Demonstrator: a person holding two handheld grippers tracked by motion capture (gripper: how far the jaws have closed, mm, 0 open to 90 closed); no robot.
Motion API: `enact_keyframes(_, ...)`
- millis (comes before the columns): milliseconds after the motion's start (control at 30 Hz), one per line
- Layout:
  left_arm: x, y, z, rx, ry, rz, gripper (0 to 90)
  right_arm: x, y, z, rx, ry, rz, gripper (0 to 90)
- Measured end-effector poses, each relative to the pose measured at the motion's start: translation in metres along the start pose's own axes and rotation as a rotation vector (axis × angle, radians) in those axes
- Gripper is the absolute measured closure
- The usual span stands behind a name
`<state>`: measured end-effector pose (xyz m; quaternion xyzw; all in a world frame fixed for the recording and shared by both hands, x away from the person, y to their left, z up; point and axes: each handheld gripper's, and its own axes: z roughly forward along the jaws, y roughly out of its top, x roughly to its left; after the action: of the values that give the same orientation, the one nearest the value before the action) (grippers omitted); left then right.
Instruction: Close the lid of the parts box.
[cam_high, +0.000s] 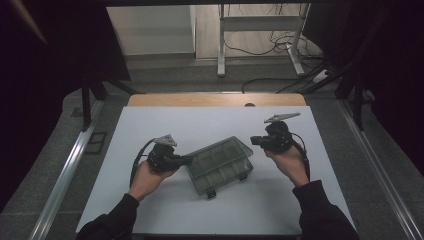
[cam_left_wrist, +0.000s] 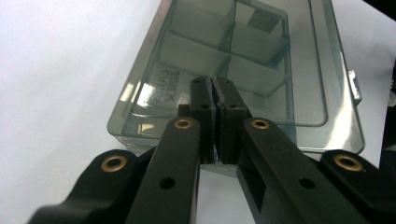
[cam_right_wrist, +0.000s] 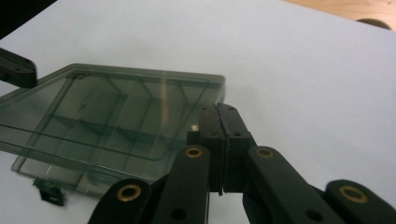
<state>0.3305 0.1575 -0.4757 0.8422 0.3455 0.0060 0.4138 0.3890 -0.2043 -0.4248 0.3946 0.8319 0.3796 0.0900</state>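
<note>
The left gripper (cam_high: 186, 160) has its jaws fully closed on nothing, tips at the left short end of the compartment box (cam_high: 220, 164), which lies skewed mid-tabletop (cam_high: 150, 120). A push there may slide or spin the light box instead of opening it. The right gripper (cam_high: 254, 140) — jaws also pressed together, empty — sits just off the box's far right corner. Front latches (cam_high: 211, 193) are small and dark; latched or not cannot be told, and contents are unclear through the smoked lid.

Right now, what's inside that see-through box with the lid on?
Through the smoky lid of the box you can see dividers making several compartments. They look mostly empty. One far compartment has a small dark shape, too blurry to name. The shut left gripper covers part of the near compartments.
</note>
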Motion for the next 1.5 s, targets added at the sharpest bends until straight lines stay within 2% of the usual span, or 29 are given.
enact_keyframes(233,-0.002,-0.004,0.009,0.028,0.0,-0.004,88.2,0.011,-0.008,0.003,0.017,0.017,-0.034,88.6)
enact_keyframes(367,-0.003,-0.005,0.012,0.033,0.019,0.006,88.2,0.016,-0.015,0.007,0.039,0.021,-0.047,88.6)
enact_keyframes(700,-0.005,-0.008,0.02,0.063,0.032,0.013,88.2,0.017,-0.036,0.015,0.091,0.02,-0.061,88.6)
enact_keyframes(967,-0.008,-0.009,0.02,0.054,0.028,0.013,88.2,0.02,-0.043,0.023,0.134,0.006,-0.094,88.9)
enact_keyframes(1133,-0.018,-0.013,0.013,0.039,0.018,0.031,88.0,0.02,-0.045,0.025,0.135,0.012,-0.09,88.9)
enact_keyframes(1300,-0.034,-0.021,0.004,0.005,-0.014,0.033,87.9,0.02,-0.045,0.025,0.132,0.012,-0.092,88.9)
enact_keyframes(1400,-0.046,-0.029,0.003,0.012,-0.026,0.042,87.9,0.02,-0.045,0.025,0.132,0.01,-0.092,88.9)
enact_keyframes(1500,-0.056,-0.036,0.002,0.025,-0.016,0.054,87.9,0.021,-0.045,0.025,0.133,0.009,-0.096,88.9)
